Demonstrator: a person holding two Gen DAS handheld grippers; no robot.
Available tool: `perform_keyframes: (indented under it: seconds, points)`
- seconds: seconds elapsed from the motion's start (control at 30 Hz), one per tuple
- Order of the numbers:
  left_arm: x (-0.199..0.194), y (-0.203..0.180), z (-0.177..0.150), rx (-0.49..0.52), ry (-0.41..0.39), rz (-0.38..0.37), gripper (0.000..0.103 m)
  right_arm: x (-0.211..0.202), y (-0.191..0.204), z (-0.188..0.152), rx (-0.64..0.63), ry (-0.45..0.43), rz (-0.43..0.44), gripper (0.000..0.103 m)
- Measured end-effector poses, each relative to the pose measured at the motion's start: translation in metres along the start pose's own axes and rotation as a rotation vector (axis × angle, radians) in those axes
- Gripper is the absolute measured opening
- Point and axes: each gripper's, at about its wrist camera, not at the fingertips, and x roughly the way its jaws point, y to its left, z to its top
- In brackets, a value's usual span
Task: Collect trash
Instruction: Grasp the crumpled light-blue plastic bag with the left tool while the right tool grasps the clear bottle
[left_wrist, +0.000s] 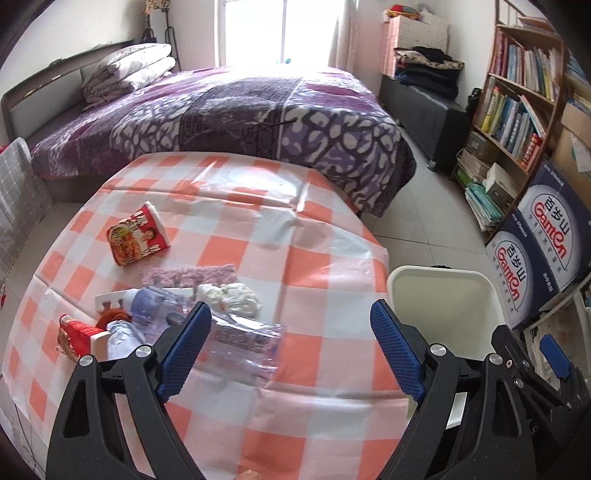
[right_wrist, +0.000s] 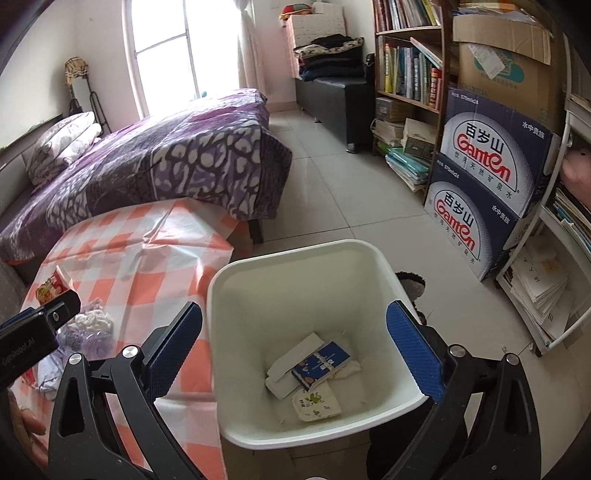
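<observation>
Over the checkered tablecloth (left_wrist: 295, 258) my left gripper (left_wrist: 291, 332) hangs w/ jaws spread wide, nothing btwn them; crushed plastic bottle (left_wrist: 243, 343) lies just beside its left pad, noodle cup (left_wrist: 138, 234) at 10 o'clock, tissue wad (left_wrist: 231, 297) near 11. My right gripper (right_wrist: 295, 343), released & empty, sits above the white bin (right_wrist: 258, 288), where a blue carton (right_wrist: 321, 363) and wrappers lie on the bottom.

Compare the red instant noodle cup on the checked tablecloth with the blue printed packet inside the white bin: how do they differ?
The red instant noodle cup lies on its side on the orange-and-white checked tablecloth, not yet collected; the blue printed packet already lies at the bottom of the white plastic bin. The cup is round and tapered; the packet is flat and rectangular. The cup lies alone; the packet rests among white papers. Both are printed packaging.
</observation>
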Motion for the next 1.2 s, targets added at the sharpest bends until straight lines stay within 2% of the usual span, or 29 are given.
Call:
perform_keyframes:
  seconds: [0.17, 0.27, 0.4, 0.53, 0.7, 0.8, 0.87, 0.93, 1.07, 1.2]
  points:
    - [0.001, 0.051, -0.001, -0.070, 0.041, 0.089, 0.085, -0.001, 0.035, -0.007, -0.072, 0.014, 0.044, 0.096]
    - [0.012, 0.085, -0.007, -0.131, 0.127, 0.132, 0.085, -0.002, 0.056, -0.013, -0.117, 0.022, 0.068, 0.096]
    - [0.029, 0.122, -0.019, -0.207, 0.220, 0.151, 0.085, -0.002, 0.085, -0.016, -0.197, 0.028, 0.102, 0.096]
    - [0.047, 0.138, -0.027, -0.203, 0.291, 0.182, 0.085, -0.001, 0.113, -0.016, -0.315, 0.023, 0.146, 0.096]
    - [0.072, 0.147, -0.037, -0.203, 0.390, 0.160, 0.085, 0.003, 0.145, -0.016, -0.462, 0.038, 0.218, 0.096]
    - [0.080, 0.151, -0.039, -0.197, 0.405, 0.165, 0.081, 0.006, 0.162, -0.017, -0.545, 0.047, 0.272, 0.096]
    - [0.085, 0.155, -0.042, -0.202, 0.423, 0.157, 0.064, 0.008, 0.173, -0.018, -0.603, 0.052, 0.310, 0.096]
    - [0.087, 0.162, -0.045, -0.212, 0.433, 0.136, 0.053, 0.009, 0.186, -0.022, -0.670, 0.052, 0.348, 0.096]
    - [0.073, 0.171, -0.045, -0.221, 0.396, 0.094, 0.049, 0.016, 0.211, -0.028, -0.785, 0.095, 0.433, 0.096]
    - [0.043, 0.188, -0.039, -0.238, 0.330, 0.076, 0.049, 0.024, 0.230, -0.032, -0.844, 0.132, 0.470, 0.096]
